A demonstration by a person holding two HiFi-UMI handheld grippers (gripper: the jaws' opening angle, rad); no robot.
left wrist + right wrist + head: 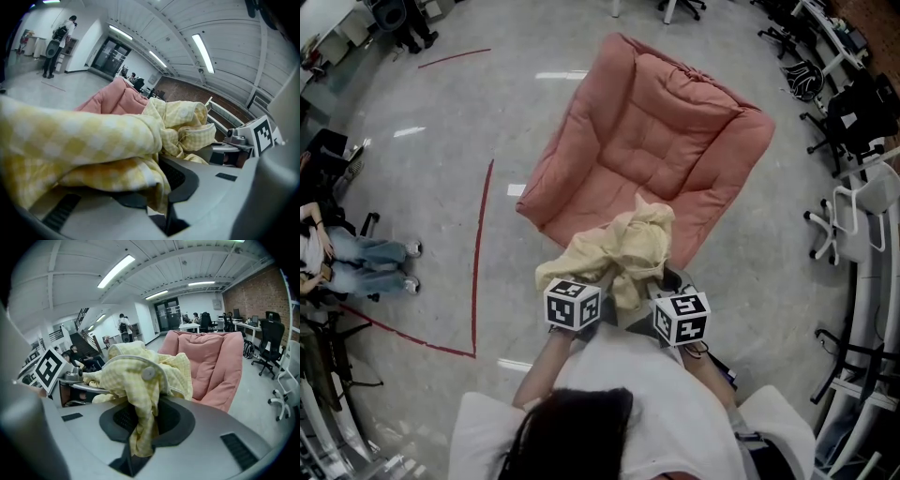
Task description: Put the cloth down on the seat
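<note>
While both grippers hold it, the cloth (623, 251), a yellow and white checked piece, hangs bunched in front of the seat (661, 131). Its top fold overlaps the seat's front edge in the head view, and whether it touches the cushion cannot be told from there. The seat is a pink padded armchair on the grey floor (516, 103), its backrest on the far side from the person.

The left gripper (157, 185) has its jaws closed down on a thick fold of the cloth. The fabric spills over one jaw and fills much of the left gripper view, with the pink seat showing just beyond it. The right gripper (140, 425) has its jaws clamped on a narrow hanging strip of the same cloth. A pale button (148, 374) sits on the bundle just above the jaws, and the seat rises behind, apart from them.

Left of the seat a red line (478, 253) runs across the floor, and further left a seated person (356, 258) shows at the edge. Right of the seat stand office chairs (853, 117), well apart from it.
</note>
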